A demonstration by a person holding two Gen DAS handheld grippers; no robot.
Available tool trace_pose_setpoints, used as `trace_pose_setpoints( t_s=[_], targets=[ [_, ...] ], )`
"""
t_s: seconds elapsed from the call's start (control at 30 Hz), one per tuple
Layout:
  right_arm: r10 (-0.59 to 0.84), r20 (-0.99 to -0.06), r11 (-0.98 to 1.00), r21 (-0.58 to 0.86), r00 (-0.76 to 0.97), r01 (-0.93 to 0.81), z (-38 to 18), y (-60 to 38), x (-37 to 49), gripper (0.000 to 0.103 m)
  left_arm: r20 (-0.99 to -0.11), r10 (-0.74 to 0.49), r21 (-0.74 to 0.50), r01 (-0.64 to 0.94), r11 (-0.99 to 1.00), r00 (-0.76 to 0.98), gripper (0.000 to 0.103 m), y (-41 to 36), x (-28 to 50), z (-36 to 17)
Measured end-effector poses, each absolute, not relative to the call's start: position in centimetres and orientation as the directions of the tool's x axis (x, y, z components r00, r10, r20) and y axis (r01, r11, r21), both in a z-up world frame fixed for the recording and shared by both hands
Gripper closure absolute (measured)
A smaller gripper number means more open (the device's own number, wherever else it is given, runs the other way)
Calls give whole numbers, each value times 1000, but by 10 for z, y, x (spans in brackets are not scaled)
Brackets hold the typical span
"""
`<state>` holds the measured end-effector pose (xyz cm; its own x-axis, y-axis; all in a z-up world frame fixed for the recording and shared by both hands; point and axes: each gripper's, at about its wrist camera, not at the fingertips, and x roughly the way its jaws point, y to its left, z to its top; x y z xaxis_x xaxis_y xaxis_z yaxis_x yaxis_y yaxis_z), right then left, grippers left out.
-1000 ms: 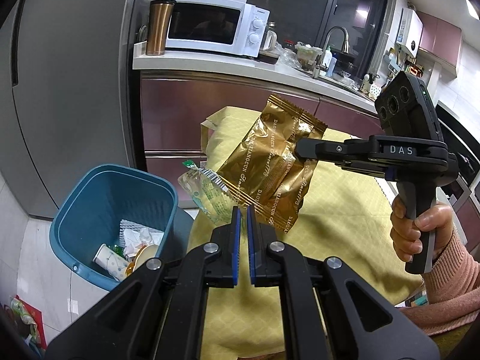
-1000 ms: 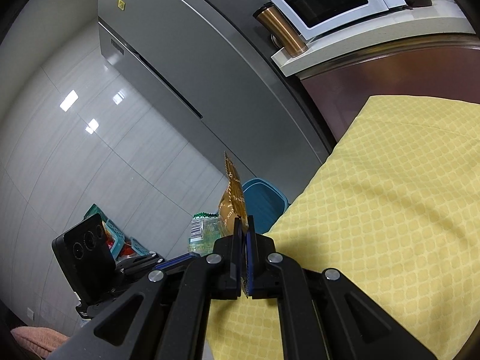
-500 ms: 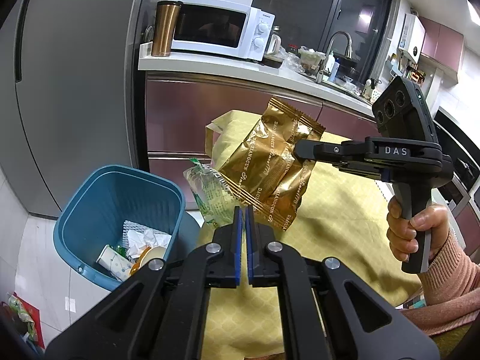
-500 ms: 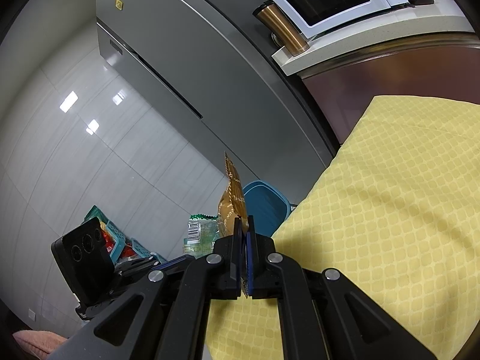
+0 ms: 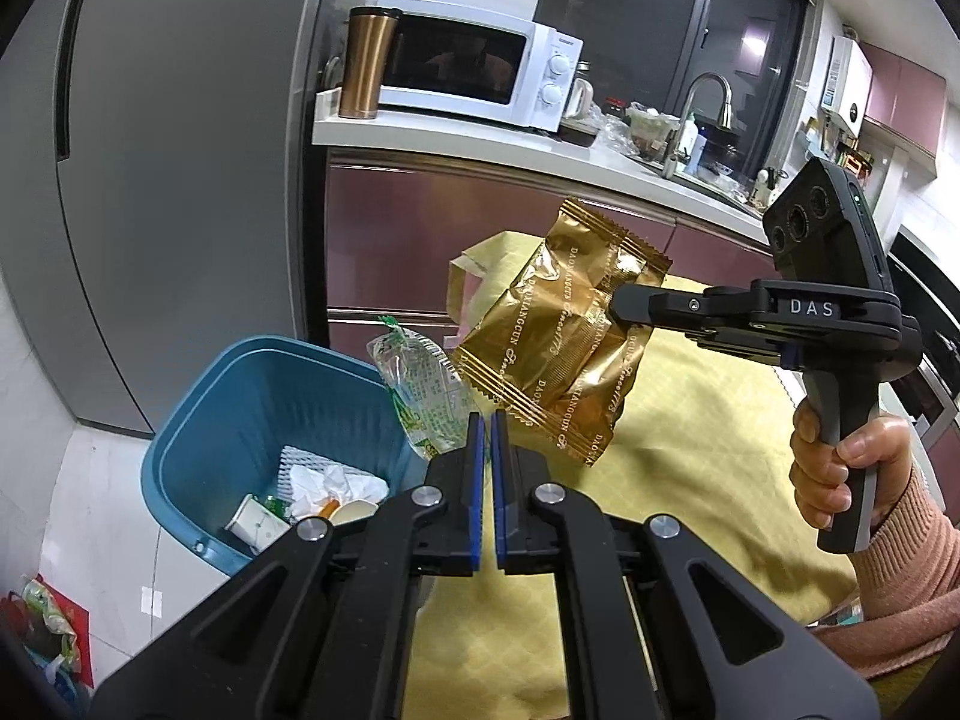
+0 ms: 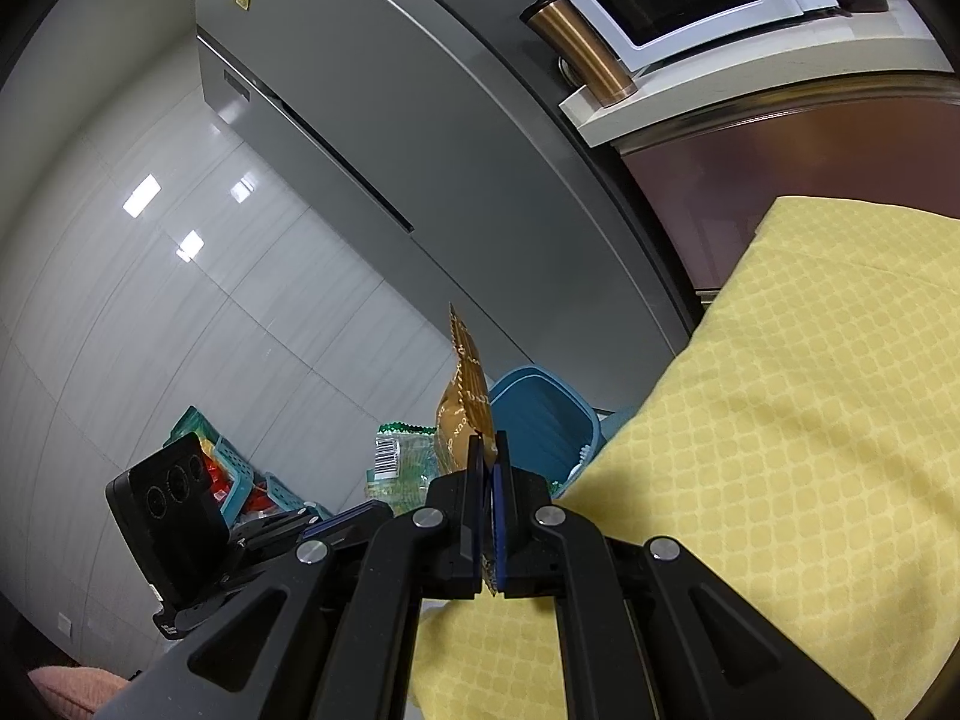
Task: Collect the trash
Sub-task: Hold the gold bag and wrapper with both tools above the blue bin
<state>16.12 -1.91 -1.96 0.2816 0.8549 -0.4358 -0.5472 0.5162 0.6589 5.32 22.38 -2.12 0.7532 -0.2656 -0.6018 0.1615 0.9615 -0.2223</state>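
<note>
My left gripper (image 5: 487, 429) is shut on a clear green-printed wrapper (image 5: 423, 393), held beside the rim of a blue trash bin (image 5: 228, 420). My right gripper (image 5: 618, 300) is shut on the edge of a gold snack wrapper (image 5: 558, 354) and holds it in the air over the corner of the yellow-clothed table (image 5: 708, 420), just right of the bin. In the right wrist view the gold wrapper (image 6: 465, 414) stands edge-on between the shut jaws of my right gripper (image 6: 489, 450), with the clear wrapper (image 6: 399, 456) and bin (image 6: 540, 414) behind it.
The bin holds crumpled paper and a small carton (image 5: 255, 531). A grey fridge (image 5: 180, 150) stands behind the bin. A counter carries a white microwave (image 5: 474, 75) and copper tumbler (image 5: 367, 69). Baskets and bags (image 6: 240, 474) lie on the tiled floor.
Both grippers have drifted slightly toward the bin with their wrappers still held. The clear wrapper now hangs closer to the bin's rim.
</note>
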Motion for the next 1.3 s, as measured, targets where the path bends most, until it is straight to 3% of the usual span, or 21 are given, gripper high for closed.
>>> trace_pose_setpoints(
  t_s=[1.3],
  targets=[
    [845, -492, 515, 638, 212, -572, -31, 57, 178, 101, -640, -178, -198, 64, 978, 747, 100, 261, 72, -41]
  ],
)
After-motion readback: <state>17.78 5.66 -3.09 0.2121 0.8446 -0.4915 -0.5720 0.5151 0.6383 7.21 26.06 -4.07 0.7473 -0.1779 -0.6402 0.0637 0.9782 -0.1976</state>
